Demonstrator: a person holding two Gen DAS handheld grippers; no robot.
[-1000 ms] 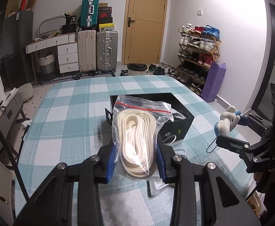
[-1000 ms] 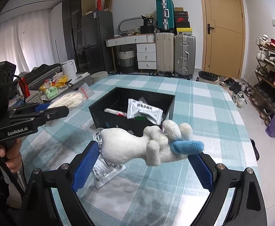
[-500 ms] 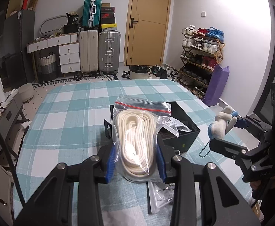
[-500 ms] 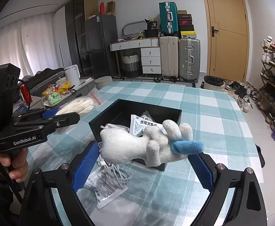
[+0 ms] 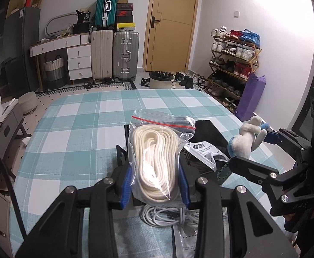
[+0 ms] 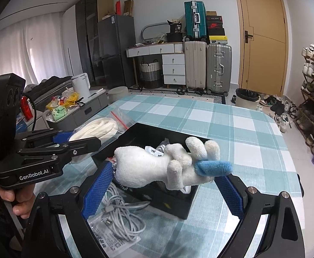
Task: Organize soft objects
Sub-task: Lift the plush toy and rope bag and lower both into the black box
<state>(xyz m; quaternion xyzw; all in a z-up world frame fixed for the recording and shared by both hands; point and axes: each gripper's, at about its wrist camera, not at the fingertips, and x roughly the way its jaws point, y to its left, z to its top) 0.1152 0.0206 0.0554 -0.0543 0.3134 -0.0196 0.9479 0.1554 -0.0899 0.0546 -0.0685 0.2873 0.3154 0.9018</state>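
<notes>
My left gripper (image 5: 154, 185) is shut on a clear zip bag of white rope (image 5: 157, 157), held upright above the near-left corner of the black box (image 5: 206, 133). From the right wrist view the same bag (image 6: 101, 126) and left gripper (image 6: 81, 137) show at the left. My right gripper (image 6: 164, 178) stands wide, shut on a white plush toy with blue ears (image 6: 157, 167), lying sideways between the blue pads (image 6: 98, 185) above the box (image 6: 174, 202). In the left wrist view the toy (image 5: 245, 137) and right gripper (image 5: 249, 148) hang over the box's right side.
The box sits on a table with a teal checked cloth (image 5: 92, 129) and holds a white printed packet (image 5: 202, 152). A coiled white cable (image 6: 122, 212) lies on a flat plastic packet (image 6: 113, 238) just before the box. Suitcases, drawers and a shoe rack stand beyond the table.
Both grippers have moved forward over the table with their loads. The box now lies under them and the cable coil has come into view below the fingers.
</notes>
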